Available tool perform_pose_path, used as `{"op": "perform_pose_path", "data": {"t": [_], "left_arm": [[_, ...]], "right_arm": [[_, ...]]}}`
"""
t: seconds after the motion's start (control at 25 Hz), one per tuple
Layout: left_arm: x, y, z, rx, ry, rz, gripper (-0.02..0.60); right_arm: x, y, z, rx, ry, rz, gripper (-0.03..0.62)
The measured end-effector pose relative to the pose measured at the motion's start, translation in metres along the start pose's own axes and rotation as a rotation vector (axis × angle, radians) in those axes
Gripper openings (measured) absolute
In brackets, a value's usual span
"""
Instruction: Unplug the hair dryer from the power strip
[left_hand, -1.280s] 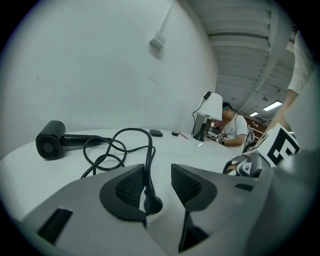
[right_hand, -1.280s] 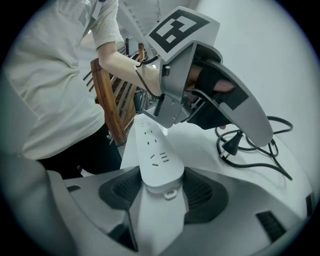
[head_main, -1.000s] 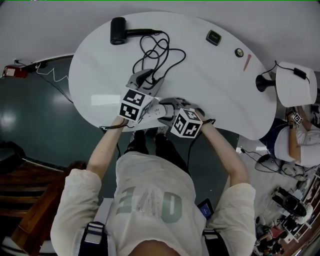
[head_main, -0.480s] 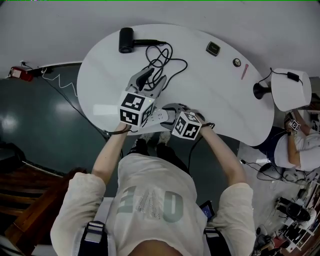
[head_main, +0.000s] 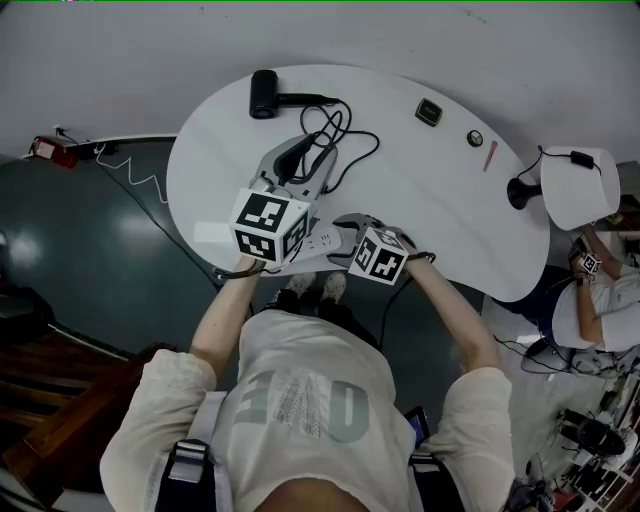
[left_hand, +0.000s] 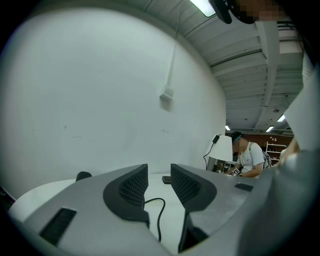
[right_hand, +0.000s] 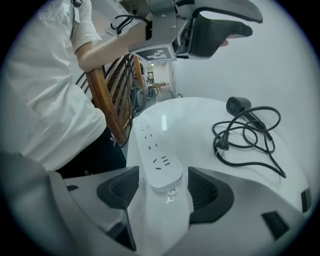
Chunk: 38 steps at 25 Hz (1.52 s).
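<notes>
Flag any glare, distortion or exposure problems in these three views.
Head view: dim and even, strong fisheye bending the white table, one pale glare patch near its left edge. Left gripper view: dark round vignette, ceiling light blown out, wall evenly lit. Right gripper view: heavy barrel distortion, a bright reflection streak on the tabletop beyond the power strip, hair dryer cord crisp.

Head view: power strip (head_main: 322, 240) is mostly covered by the cubes of the left gripper (head_main: 303, 165) and right gripper (head_main: 337, 240). Three items (head_main: 475, 138) near the table's (head_main: 430, 200) far edge are too small to ID. Left gripper view: hair dryer (left_hand: 83, 175) is only a dark bump behind a jaw, and its cord (left_hand: 159, 212) drops out of sight below.
</notes>
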<state>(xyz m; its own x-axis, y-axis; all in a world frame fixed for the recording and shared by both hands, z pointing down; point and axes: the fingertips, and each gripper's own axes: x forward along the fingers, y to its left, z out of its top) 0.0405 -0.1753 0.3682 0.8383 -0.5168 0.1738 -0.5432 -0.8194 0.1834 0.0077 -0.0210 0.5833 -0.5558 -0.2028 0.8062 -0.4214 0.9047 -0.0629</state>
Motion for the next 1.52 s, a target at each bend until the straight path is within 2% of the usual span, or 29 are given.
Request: {"op": "perform_pose_path", "data": {"t": [0.12, 0.2, 0.24, 0.4, 0.48, 0.64, 0.76, 0.88, 1.0, 1.12, 1.24, 1.52], "left_arm": [[-0.004, 0.002, 0.015, 0.012, -0.029, 0.018, 0.101], [-0.006, 0.005, 0.026, 0.021, -0.052, 0.046, 0.041], [-0.007, 0.005, 0.032, 0.028, -0.064, 0.057, 0.011], [-0.014, -0.004, 0.059, 0.086, -0.123, 0.058, 0.006], [-0.019, -0.013, 0.075, 0.128, -0.159, 0.053, 0.006], [-0.031, -0.035, 0.107, 0.213, -0.227, 0.035, 0.006], [-0.041, -0.050, 0.129, 0.235, -0.299, 0.027, 0.006], [-0.047, -0.061, 0.136, 0.251, -0.322, 0.017, 0.006], [-0.047, -0.067, 0.131, 0.288, -0.297, 0.023, 0.006], [-0.045, -0.068, 0.125, 0.264, -0.284, 0.024, 0.005], [-0.044, -0.065, 0.120, 0.246, -0.275, 0.024, 0.005], [-0.043, -0.057, 0.115, 0.264, -0.253, 0.056, 0.006]], "right_arm": [[-0.025, -0.013, 0.020, 0.028, -0.057, -0.042, 0.296], [-0.050, -0.034, 0.045, 0.059, -0.140, -0.120, 0.296], [-0.066, -0.047, 0.059, 0.078, -0.192, -0.179, 0.296], [-0.146, -0.098, 0.123, 0.141, -0.440, -0.467, 0.291], [-0.189, -0.114, 0.150, 0.177, -0.569, -0.594, 0.267], [-0.264, -0.119, 0.179, 0.215, -0.742, -0.844, 0.178], [-0.309, -0.110, 0.181, 0.246, -0.796, -1.067, 0.011], [-0.328, -0.098, 0.175, 0.293, -0.814, -1.213, 0.003], [-0.328, -0.090, 0.168, 0.338, -0.832, -1.252, 0.005], [-0.322, -0.087, 0.162, 0.372, -0.817, -1.258, 0.003], [-0.318, -0.086, 0.159, 0.373, -0.782, -1.265, 0.003], [-0.315, -0.088, 0.160, 0.377, -0.785, -1.240, 0.003]]}}
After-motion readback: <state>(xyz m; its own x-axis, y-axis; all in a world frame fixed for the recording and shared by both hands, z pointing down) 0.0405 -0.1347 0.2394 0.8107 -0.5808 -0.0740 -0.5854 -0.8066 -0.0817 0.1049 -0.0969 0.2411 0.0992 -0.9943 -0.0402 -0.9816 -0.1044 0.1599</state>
